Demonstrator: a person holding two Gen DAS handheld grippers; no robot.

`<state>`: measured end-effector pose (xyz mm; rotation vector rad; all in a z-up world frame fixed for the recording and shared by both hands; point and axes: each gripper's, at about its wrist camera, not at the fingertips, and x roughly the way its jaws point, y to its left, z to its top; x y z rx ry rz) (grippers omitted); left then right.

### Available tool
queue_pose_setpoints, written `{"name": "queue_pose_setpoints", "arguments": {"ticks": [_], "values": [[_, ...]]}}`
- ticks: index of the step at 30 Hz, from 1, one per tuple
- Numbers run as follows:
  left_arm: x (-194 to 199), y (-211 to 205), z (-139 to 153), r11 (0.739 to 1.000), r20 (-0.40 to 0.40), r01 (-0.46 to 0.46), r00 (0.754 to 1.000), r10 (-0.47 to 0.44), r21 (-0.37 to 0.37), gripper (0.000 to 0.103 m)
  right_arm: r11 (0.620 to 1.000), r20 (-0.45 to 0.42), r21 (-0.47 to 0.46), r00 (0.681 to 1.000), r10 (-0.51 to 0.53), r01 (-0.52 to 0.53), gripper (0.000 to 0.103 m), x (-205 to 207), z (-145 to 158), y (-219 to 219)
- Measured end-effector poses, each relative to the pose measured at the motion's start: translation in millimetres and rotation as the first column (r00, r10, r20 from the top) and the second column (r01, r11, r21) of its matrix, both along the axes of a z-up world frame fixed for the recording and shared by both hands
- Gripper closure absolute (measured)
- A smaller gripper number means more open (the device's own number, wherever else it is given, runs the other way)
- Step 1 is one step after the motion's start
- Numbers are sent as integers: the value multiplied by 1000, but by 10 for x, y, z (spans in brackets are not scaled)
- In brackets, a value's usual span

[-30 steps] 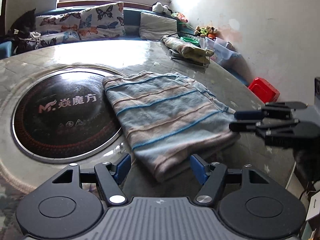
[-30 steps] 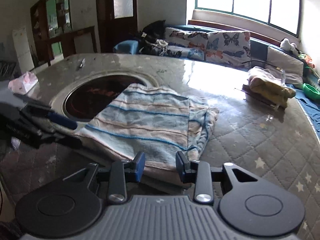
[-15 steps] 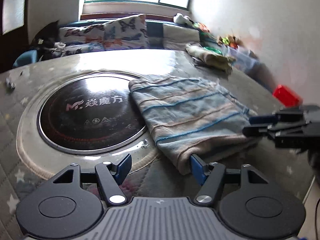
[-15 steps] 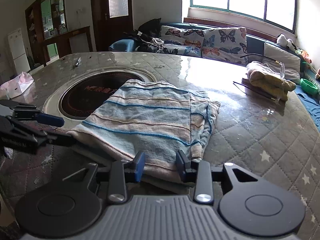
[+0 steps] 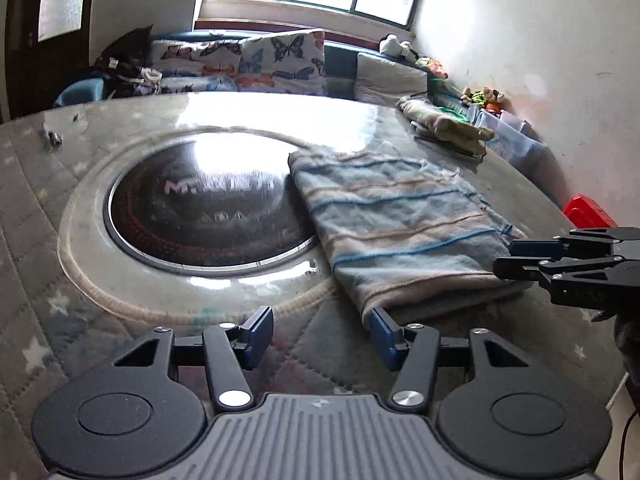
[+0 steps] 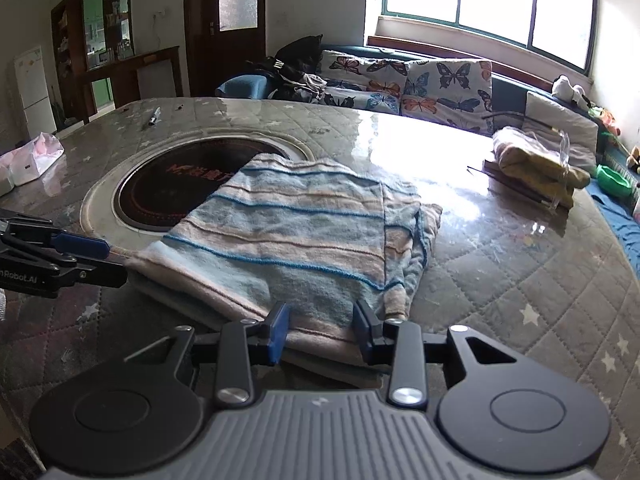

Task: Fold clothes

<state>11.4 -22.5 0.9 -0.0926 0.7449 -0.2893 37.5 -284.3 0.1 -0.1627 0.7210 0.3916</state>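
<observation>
left gripper: jaws closing, nothing gripped | right gripper: apparently astride folded towel near edge

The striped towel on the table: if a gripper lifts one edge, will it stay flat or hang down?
The striped towel would probably droop: its folded layers lie soft and rumpled. It likely slides easily, since the table looks glossy. Layers may separate.

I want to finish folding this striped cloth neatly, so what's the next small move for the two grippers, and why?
Probably shift the left gripper sideways onto the striped cloth's near corner. Its jaws have just been closing, yet nothing lies between them; the corner sits beside one finger. The right gripper already straddles the near edge, so both could then lift together.
</observation>
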Motion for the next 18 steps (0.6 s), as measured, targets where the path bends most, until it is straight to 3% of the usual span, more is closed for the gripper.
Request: {"name": "queue_pose_setpoints", "arguments": {"ticks": [8, 14, 18], "values": [[234, -108, 288, 996, 76, 43, 996, -37, -82, 48, 1000, 28, 10, 999, 25, -25, 68, 20, 47, 109], [446, -396, 70, 986, 25, 146, 989, -144, -86, 61, 1000, 1, 10, 1000, 16, -16, 68, -20, -70, 86], [432, -471, -87, 981, 2, 184, 983, -184, -59, 63, 999, 21, 38, 1000, -6, 6, 68, -65, 2, -9]]}}
